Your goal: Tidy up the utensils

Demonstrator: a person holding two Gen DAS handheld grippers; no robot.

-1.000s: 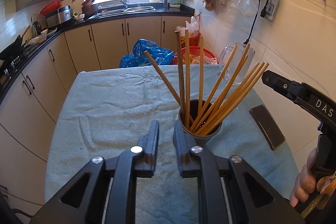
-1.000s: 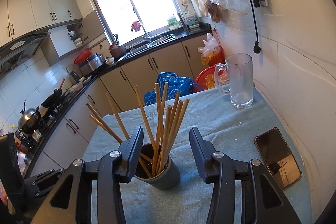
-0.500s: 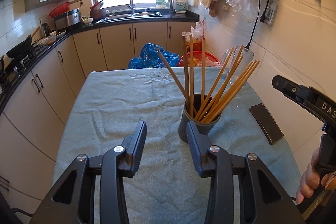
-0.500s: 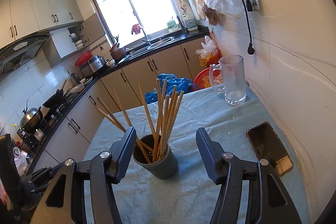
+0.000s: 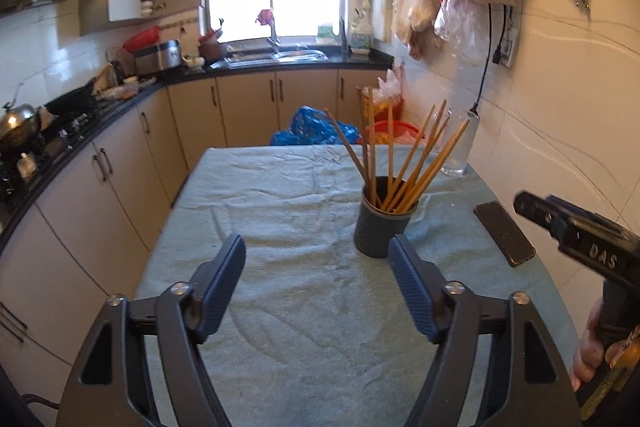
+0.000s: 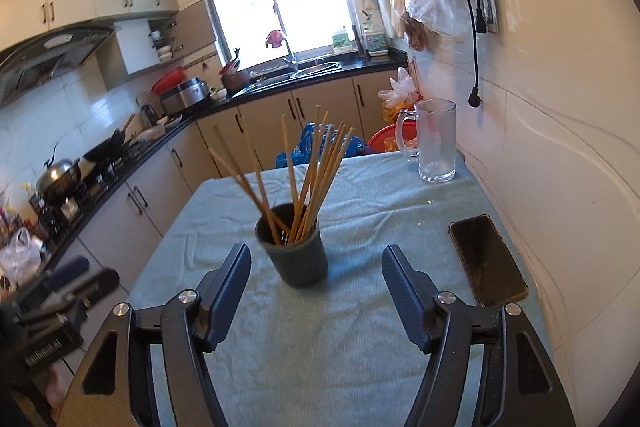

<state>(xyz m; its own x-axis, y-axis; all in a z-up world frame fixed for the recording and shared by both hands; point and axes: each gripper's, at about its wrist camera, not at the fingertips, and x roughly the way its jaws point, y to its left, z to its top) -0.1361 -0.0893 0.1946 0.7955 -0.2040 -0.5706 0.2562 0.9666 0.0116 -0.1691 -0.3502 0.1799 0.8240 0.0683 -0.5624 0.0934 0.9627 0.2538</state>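
left gripper [image 5: 316,259] jaws just opening, empty | right gripper [image 6: 316,269] same, near holder [image 6: 296,251] | risk: bump tips chopsticks [image 6: 316,175] toward phone [image 6: 486,259]

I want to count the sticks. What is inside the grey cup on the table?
Wooden chopsticks stand inside the grey cup, leaning out in different directions. Their top ends show clearly, but the cup's wall hides the lower ends and the bottom, so anything else down there cannot be seen.
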